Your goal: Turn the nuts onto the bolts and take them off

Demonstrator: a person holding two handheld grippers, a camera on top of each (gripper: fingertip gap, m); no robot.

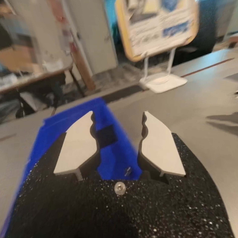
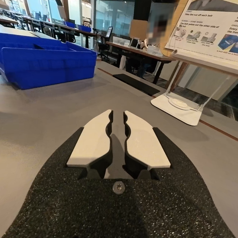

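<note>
My left gripper [image 1: 118, 113] is open and empty, its white fingers [image 1: 78, 143] spread over a blue bin [image 1: 115, 152] just below it. A small metal part [image 1: 127, 171] lies in the bin between the fingers, too blurred to tell whether it is a nut or a bolt. A dark square patch [image 1: 106, 136] shows on the bin farther ahead. My right gripper [image 2: 117, 112] is empty, with a narrow gap between its fingers, low over the grey table [image 2: 51, 115]. The blue bin [image 2: 49, 67] stands to its far left. No nut or bolt shows in the right wrist view.
An instruction sign [image 2: 206, 32] on a clear stand with a white base [image 2: 180, 112] stands at the table's far right; it also shows in the left wrist view [image 1: 161, 29]. A black strip [image 2: 136, 82] lies at the table's far edge. Desks and chairs stand beyond. The grippers' ends are close to 30 centimeters from one another.
</note>
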